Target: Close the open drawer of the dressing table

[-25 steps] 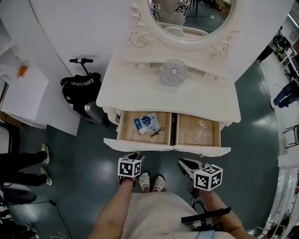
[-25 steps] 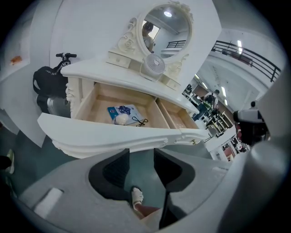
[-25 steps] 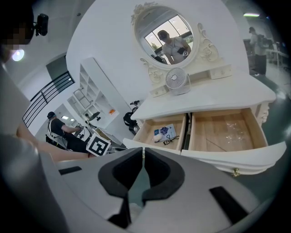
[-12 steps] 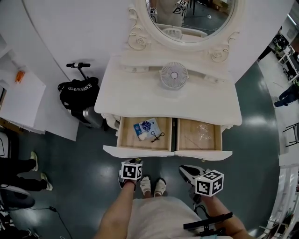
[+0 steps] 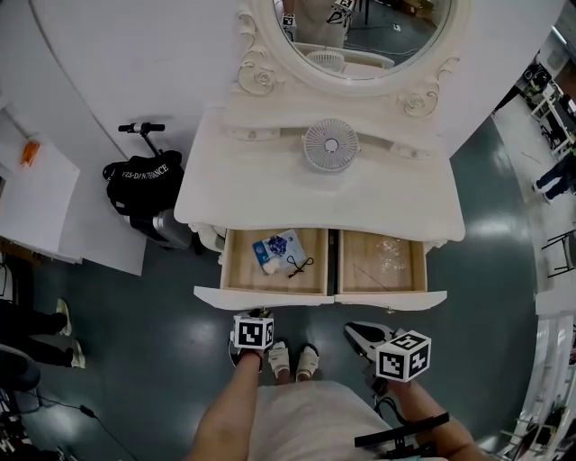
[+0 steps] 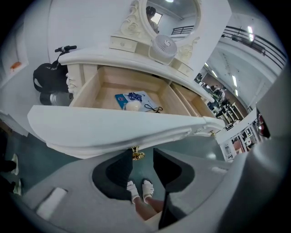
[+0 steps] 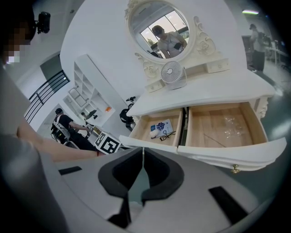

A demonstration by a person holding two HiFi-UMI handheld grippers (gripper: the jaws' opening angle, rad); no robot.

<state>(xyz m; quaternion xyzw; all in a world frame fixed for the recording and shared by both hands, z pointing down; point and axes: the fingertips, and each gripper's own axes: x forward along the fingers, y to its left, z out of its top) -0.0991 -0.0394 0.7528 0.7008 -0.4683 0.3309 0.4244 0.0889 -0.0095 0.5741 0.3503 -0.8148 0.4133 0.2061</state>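
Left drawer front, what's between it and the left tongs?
Nothing. In the left gripper view the open left tongs sit just below the drawer front, its gold knob beside their tips.

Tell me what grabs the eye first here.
A white dressing table with an oval mirror and a small fan fills the middle. Both its drawers stand open: the left drawer holds a blue packet, the right drawer looks nearly bare. The left gripper, jaws apart, hangs by the left front's gold knob.

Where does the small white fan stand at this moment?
In the head view the fan stands at the back centre of the dressing table top, directly below the mirror.
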